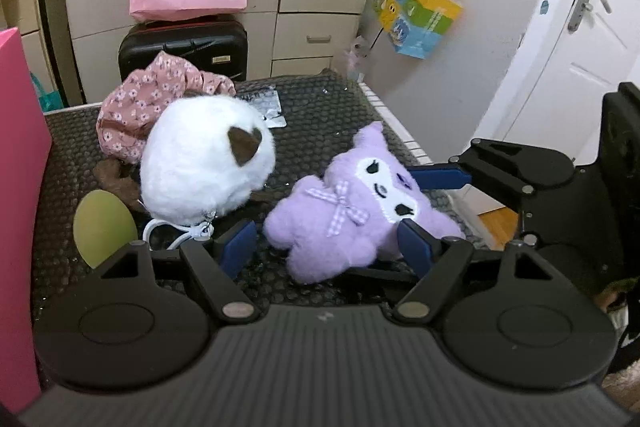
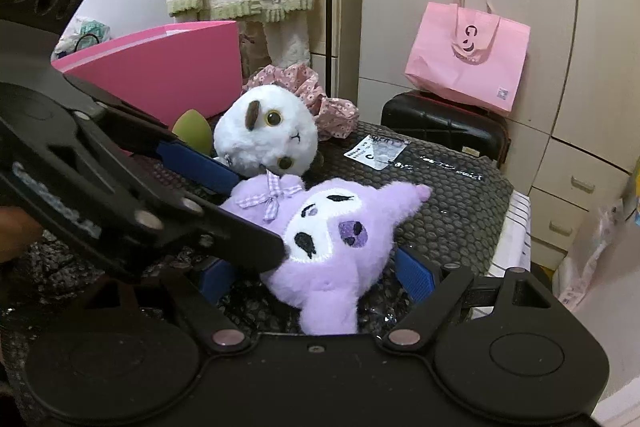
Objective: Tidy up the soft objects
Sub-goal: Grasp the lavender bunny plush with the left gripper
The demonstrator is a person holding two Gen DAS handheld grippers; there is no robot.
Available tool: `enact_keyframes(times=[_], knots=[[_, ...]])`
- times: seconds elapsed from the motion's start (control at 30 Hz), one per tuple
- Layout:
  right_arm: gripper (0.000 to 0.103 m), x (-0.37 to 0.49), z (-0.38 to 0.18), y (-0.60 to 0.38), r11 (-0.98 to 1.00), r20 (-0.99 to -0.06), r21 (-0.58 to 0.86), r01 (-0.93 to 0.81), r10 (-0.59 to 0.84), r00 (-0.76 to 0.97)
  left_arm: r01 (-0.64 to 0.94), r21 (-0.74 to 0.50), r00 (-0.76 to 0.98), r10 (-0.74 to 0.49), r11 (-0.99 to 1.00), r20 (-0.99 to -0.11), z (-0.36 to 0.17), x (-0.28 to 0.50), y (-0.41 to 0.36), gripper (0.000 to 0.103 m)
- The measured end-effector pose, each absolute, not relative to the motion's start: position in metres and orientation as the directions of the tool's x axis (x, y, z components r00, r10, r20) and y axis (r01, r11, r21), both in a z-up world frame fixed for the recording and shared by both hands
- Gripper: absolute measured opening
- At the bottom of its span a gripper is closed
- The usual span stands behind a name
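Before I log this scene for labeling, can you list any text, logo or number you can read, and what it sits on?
No full word can be read.
pink tote bag: a large logo mark like "G"; the small word under it is too blurred, and its white sticker is a code, unreadable.
white paper label on the black mat: dark print, too small.
colorful gift bag: blurred print.

Both wrist cams sit low and close, w/ the fluffy purple plush toy (image 1: 352, 211) (image 2: 332, 239) frame-centre in each, seen from opposite sides.
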State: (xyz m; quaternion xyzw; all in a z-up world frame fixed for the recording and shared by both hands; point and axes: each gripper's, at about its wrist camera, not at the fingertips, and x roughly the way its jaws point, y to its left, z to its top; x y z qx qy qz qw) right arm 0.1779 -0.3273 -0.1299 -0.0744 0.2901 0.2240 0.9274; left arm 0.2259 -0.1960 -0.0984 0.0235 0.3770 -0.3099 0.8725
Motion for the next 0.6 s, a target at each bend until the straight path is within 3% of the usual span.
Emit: enact_keyframes(times=[0.2, 0.3, 0.6], knots=[[0.08, 0.171, -0.128, -0.32, 0.881, -0.56, -0.059, -0.47, 0.36, 0.746, 0.55, -0.252, 0.485, -0.55, 0.796, -0.68, -0.104, 0.23, -0.196, 0.075], [0.075, 0.167, -0.126, -0.316, 0.889, -0.563, -0.083, -0.45, 0.331, 0.758, 0.555, -0.237, 0.484, -0.541, 0.798, -0.687, -0.103, 0.226, -0.196, 0.069], [0.075, 0.146, -0.113, -0.305, 0.906, -0.569, -0.048, -0.42, 0.32, 0.757, 0.568, -0.27, 0.456, -0.57, 0.778, -0.684, -0.092, 0.205, -0.186, 0.067]])
